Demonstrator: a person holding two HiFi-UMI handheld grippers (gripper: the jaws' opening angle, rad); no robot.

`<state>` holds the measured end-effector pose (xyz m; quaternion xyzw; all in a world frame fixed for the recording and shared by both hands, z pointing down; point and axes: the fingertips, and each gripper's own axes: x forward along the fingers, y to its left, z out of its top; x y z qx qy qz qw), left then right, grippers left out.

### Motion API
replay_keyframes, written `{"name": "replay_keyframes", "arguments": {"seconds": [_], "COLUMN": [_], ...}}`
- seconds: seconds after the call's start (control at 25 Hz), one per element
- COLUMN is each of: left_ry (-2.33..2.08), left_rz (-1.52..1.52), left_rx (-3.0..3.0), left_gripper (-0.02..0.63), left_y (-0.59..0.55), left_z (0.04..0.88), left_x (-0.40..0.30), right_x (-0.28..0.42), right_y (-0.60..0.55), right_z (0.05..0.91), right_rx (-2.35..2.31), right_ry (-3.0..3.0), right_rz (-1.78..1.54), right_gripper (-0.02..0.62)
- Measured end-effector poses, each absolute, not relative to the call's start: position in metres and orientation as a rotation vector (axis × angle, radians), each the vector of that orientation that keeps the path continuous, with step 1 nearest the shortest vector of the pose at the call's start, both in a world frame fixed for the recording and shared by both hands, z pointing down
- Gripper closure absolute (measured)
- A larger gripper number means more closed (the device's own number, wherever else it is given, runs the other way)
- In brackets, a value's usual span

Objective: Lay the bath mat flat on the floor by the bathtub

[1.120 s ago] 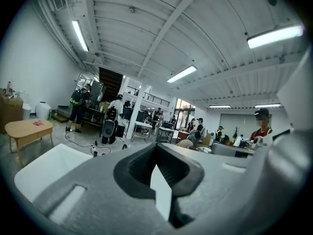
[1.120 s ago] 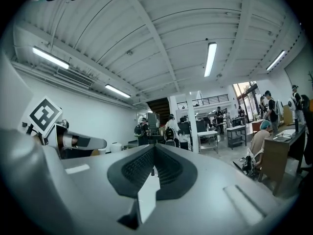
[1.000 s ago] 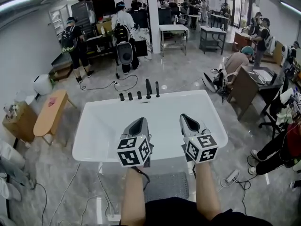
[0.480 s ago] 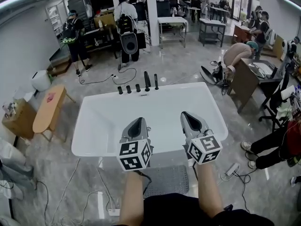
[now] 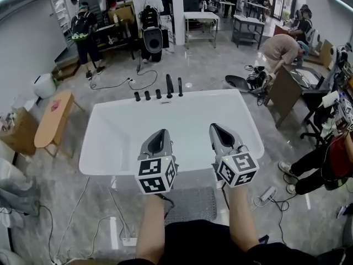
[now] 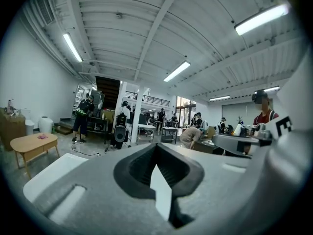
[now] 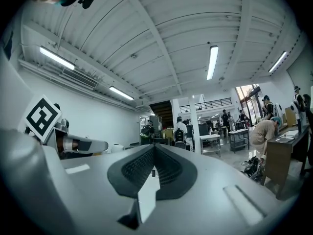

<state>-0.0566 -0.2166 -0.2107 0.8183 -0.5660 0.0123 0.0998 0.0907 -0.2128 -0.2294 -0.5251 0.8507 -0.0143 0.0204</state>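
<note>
- Setting: an open workshop with a polished grey floor (image 5: 66, 181). A white bathtub (image 5: 165, 120) stands at centre.
- Task item: the grey bath mat (image 5: 193, 203) lies on the floor at 6 o'clock of the bathtub, just beside its near wall and partly hidden by the arms.
- Orientation: the long axis appears to run 9 to 3 o'clock, parallel to the near rim. The visible part looks flat.
- Tools: the left tool (image 5: 159, 139) and right tool (image 5: 219, 134) are held over the near rim. Both have jaws together and hold nothing.
- Risk: the floor looks slick, so a foot on the near edge could slide or skew the mat.
- Risk: a hidden corner may be folded.
- Risk: the power strip (image 5: 268, 193) at 3 o'clock could snag a step.
</note>
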Motion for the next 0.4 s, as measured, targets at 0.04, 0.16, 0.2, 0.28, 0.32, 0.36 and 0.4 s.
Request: {"name": "replay_keyframes", "arguments": {"seconds": [0.04,0.16,0.2,0.28,0.32,0.36,0.4], "left_ry": [-1.681,-1.675,-1.666,-1.651,-1.644,-1.637,-1.631], "left_rz": [0.047,0.049,0.045,0.035,0.027,0.017,0.008], "left_rx": [2.418,2.415,2.418,2.429,2.434,2.437,2.440], "left_gripper": [0.601,0.601,0.601,0.601,0.601,0.601,0.601], "left_y": [-0.2171,-0.2175,-0.2174,-0.2176,-0.2178,-0.2180,-0.2183], "left_z": [-0.2094,-0.2067,-0.2060,-0.2051,-0.2048,-0.2044,-0.2040], "left_x": [-0.0557,-0.0531,-0.0523,-0.0517,-0.0520,-0.0525,-0.0532], "right_x": [0.0917,0.0933,0.0930,0.0909,0.0892,0.0874,0.0854], "right_y": [-0.2129,-0.2135,-0.2136,-0.2142,-0.2147,-0.2152,-0.2158], "right_z": [-0.2291,-0.2273,-0.2262,-0.2238,-0.2226,-0.2214,-0.2202], "right_rx": [-1.630,-1.629,-1.630,-1.631,-1.631,-1.630,-1.629], "right_ry": [2.639,2.643,2.645,2.652,2.655,2.658,2.661], "right_rz": [-0.044,-0.049,-0.051,-0.051,-0.051,-0.050,-0.049], "right_gripper": [0.589,0.589,0.589,0.589,0.589,0.589,0.589]}}
